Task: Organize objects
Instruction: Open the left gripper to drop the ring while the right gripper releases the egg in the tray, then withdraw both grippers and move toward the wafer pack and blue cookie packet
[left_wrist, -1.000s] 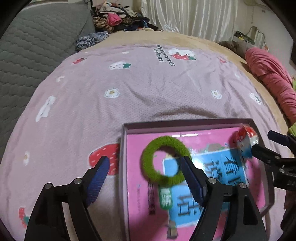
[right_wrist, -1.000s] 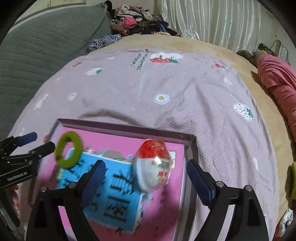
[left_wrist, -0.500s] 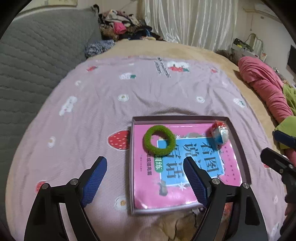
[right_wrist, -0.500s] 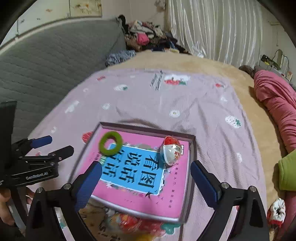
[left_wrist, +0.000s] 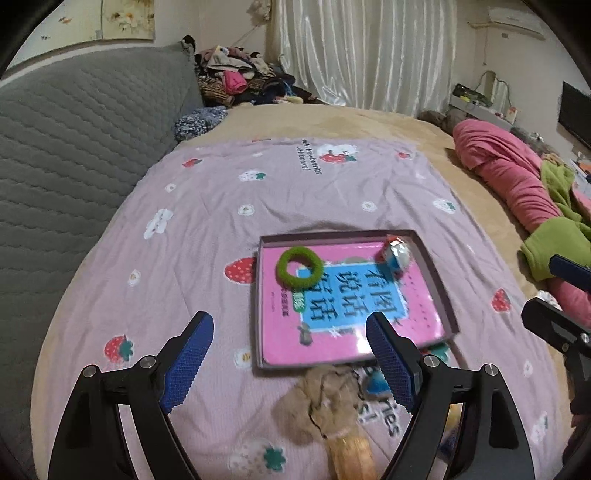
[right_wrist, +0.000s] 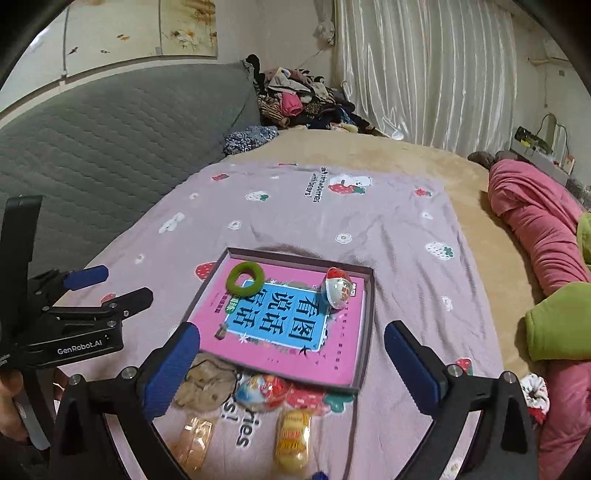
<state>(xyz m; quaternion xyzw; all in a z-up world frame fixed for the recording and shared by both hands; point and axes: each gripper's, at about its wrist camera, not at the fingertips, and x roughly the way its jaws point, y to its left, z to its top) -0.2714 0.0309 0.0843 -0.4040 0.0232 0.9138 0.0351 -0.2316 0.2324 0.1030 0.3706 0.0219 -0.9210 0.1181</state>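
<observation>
So from my feeds, both grippers are hanging above the bed with nothing in them: the left gripper (left_wrist: 290, 363) has its blue pads spread wide apart, and the right gripper (right_wrist: 291, 363) is spread just as wide. The shallow box (right_wrist: 364, 363) sits on the pink strawberry blanket (left_wrist: 295, 192), and a pink book (right_wrist: 291, 325) with a blue title panel lies flat inside it, filling most of the floor. On top of the book, the green hair tie (left_wrist: 300, 266) lies near the far left corner, and the red-and-white toy egg (right_wrist: 338, 293) sits near the far right corner, tilted. Just outside the box's near edge there's a little cluster on the blanket: a crumpled beige cloth thing (right_wrist: 207, 384), a round colorful wrapped item (right_wrist: 258, 393) right beside it, and two yellowish wrapped snacks (right_wrist: 293, 437) closer to me. I can't read what those packets are. In the right wrist view the left gripper shows up off to the side with a hand (right_wrist: 11, 402) under it. A pink bundle of bedding (left_wrist: 517, 184) lies off to the right on the bed, well apart from the box.
</observation>
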